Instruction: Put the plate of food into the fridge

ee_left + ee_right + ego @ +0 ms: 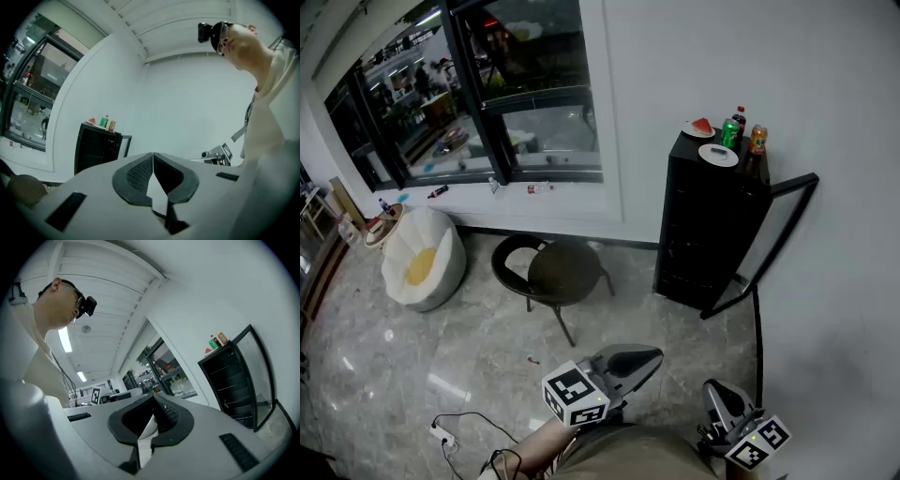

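Black fridge point(710, 225), door open, vs white wall point(722, 56). Plate of food point(698, 128) on fridge top w/ drinks point(742, 131). Marble floor point(441, 347) in front; round chair point(555, 272) left of fridge. Left gripper point(651, 357) & right gripper point(712, 390): jaws pressed together, empty, well short of fridge.

Beige shirt point(274, 140), grey left gripper point(654, 355), grey right gripper point(711, 387)

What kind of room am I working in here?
Likely a break corner in an office or lab: a tall black fridge with its door open, a white beanbag with a yellow centre, a round brown chair, and dark-framed windows onto a lit workspace.
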Demonstrator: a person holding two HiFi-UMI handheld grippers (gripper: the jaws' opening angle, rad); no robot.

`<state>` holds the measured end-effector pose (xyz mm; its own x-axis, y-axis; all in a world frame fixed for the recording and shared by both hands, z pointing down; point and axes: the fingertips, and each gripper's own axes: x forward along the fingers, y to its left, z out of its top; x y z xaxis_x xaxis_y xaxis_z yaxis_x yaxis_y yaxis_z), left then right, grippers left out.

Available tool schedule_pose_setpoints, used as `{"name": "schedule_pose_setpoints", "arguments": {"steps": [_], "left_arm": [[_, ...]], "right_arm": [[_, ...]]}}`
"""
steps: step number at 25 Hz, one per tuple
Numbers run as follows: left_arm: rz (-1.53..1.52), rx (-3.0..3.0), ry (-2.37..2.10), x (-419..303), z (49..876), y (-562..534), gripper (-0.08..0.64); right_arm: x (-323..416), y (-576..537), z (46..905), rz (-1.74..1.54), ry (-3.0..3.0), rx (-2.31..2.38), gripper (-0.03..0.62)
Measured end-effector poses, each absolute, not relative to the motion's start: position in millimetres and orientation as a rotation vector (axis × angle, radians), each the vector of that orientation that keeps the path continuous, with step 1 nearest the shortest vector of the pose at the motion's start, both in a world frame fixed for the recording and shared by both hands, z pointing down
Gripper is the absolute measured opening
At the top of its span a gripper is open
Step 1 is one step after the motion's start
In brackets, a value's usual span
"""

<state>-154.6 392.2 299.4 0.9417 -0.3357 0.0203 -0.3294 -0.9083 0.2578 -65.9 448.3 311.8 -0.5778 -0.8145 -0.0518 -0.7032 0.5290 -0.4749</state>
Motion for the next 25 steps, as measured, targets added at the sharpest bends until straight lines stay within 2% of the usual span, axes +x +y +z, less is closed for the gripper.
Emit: {"name": "schedule_pose_setpoints", "arguments": {"steps": [12,19,25], "left_arm": [[-0.017,2.791,-0.608,-141.4,303.0,401.6,0.012],[-0.033,2.788,-0.623,-146.4,308.8,395.4,0.012],[-0.073,2.759,-0.600,-155.8,311.6,383.4,0.012]], "right_arm": [[-48.6,456.7,320.7,-0.632,2.547,-1.196,0.023],[-72.9,446.1,322.5,-0.303,2.808,-1.279,0.021],[-94.7,432.3,306.5,-0.233,2.843,-1.228,0.021]]}}
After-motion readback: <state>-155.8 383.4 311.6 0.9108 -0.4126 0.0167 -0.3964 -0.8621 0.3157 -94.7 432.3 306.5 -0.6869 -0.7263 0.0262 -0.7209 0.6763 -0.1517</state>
